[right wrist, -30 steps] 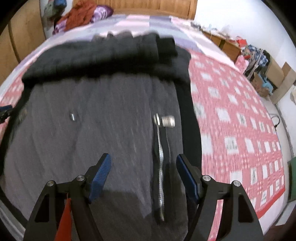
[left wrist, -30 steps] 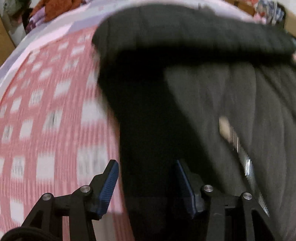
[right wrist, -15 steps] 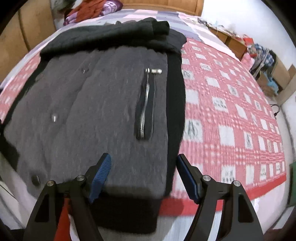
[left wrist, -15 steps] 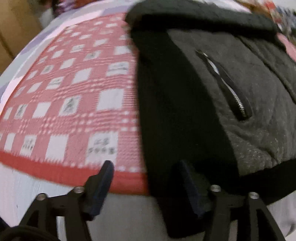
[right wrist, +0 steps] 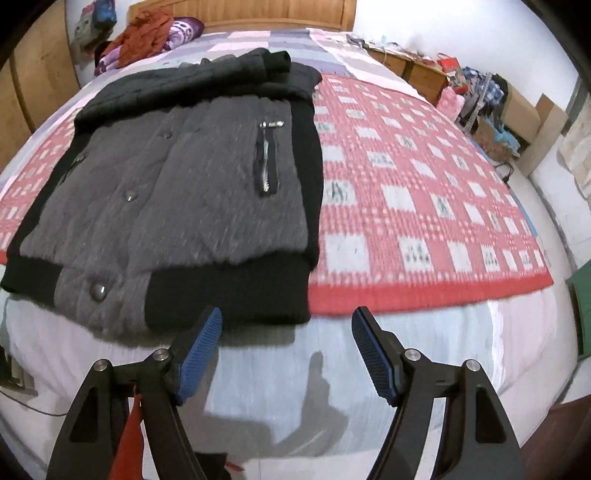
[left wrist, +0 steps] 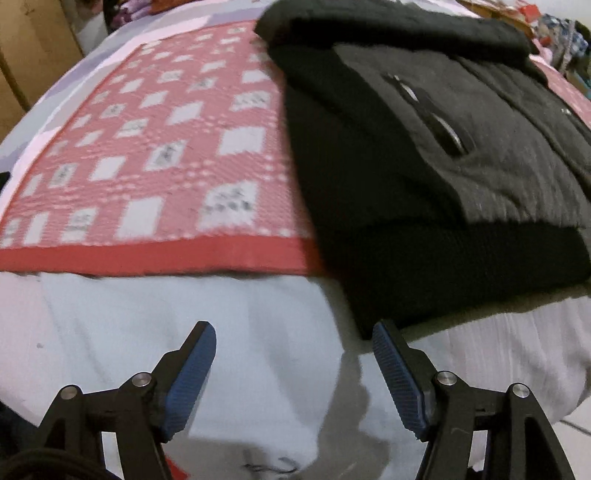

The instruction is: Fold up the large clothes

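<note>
A grey jacket [right wrist: 192,192] with black ribbed hem, black sides and zip pockets lies flat on the bed, its sleeves folded across the top. In the left wrist view the jacket [left wrist: 461,158] fills the upper right. My left gripper [left wrist: 293,338] is open over the white sheet, just short of the hem's left corner, nothing between its fingers. My right gripper [right wrist: 287,321] is open too, over the white sheet below the hem's right corner, with its left fingertip [right wrist: 212,321] just in front of the hem.
A red-and-white checked cover [right wrist: 413,192] spreads over the bed, with the white sheet [right wrist: 332,362] hanging at the near edge. Crumpled clothes [right wrist: 147,33] lie by the wooden headboard. Boxes and clutter [right wrist: 491,110] stand along the right wall.
Both grippers have drawn back from over the jacket to the bed's near edge. The left gripper's jaws, earlier around the jacket's black side, now stand wider and clear of it.
</note>
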`<control>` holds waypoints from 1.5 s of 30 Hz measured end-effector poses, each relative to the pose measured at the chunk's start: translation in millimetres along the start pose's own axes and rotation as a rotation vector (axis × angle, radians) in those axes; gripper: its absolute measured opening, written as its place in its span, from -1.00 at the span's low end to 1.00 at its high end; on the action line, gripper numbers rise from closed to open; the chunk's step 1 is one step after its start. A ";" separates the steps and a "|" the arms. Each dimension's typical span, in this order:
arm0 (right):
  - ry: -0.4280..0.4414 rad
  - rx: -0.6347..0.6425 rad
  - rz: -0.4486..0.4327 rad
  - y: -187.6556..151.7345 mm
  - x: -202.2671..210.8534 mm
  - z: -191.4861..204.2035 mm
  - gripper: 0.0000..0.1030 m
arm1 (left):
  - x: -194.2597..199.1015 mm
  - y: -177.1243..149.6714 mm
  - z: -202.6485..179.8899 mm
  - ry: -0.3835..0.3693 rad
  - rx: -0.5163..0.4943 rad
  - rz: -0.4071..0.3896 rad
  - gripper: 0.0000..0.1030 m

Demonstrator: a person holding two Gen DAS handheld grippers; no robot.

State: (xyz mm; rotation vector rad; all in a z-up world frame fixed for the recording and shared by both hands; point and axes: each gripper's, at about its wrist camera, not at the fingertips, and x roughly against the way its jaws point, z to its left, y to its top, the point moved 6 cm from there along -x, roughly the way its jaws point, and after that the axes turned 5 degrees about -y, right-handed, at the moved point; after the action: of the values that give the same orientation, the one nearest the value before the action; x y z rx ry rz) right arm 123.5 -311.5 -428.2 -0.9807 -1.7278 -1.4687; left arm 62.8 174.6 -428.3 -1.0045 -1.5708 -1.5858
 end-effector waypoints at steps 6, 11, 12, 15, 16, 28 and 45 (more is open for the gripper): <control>-0.039 0.007 -0.005 -16.5 6.6 -1.1 0.47 | 0.2 3.2 -18.5 -0.059 0.026 -0.030 0.45; -0.059 -0.032 0.013 -26.7 7.7 -10.5 0.47 | 11.9 6.4 -30.7 -0.061 0.015 -0.068 0.45; -0.059 -0.036 0.014 -27.5 8.3 -10.8 0.47 | 10.2 7.9 -31.1 -0.063 0.019 -0.062 0.45; -0.058 -0.038 0.011 -28.4 10.0 -8.8 0.47 | 4.7 10.7 -31.6 -0.027 0.003 -0.061 0.46; -0.057 -0.037 0.012 -28.6 10.2 -7.9 0.47 | 2.4 11.3 -31.8 -0.026 0.002 -0.057 0.46; -0.062 -0.043 0.015 -34.0 11.7 -1.8 0.47 | -3.2 -5.9 -10.8 0.069 0.004 -0.009 0.50; -0.078 -0.015 -0.026 -20.5 9.0 14.0 0.47 | 6.2 38.2 -2.9 0.067 0.114 -0.150 0.53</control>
State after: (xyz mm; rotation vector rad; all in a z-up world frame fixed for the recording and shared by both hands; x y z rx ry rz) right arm 101.0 -298.3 -432.8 -1.0399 -1.7936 -1.4795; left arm 93.3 170.5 -404.6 -0.7803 -1.7033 -1.5918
